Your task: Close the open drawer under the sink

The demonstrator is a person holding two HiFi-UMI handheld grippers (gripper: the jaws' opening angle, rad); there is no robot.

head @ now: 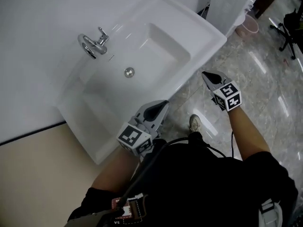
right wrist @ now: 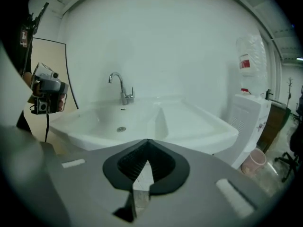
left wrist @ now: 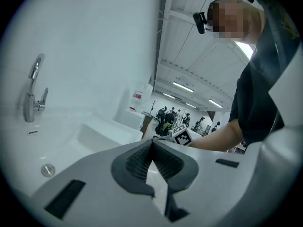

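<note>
Drawer under sink [head: 201, 30]: not visible in any view, hidden below basin. We saw no drawer front jutting past sink's front edge in head view, so we judged it probably shut, though unconfirmed.
Left gripper [head: 159, 108]: jaws together, nothing between them, held just at sink's front rim.
Right gripper [head: 211, 78]: jaws together, empty, over marble floor [head: 255, 74] beside sink's corner.
Both were at basin height, facing faucet [head: 94, 44], touching nothing.
We judged push likely done; left to do: at most a check of drawer front.
</note>
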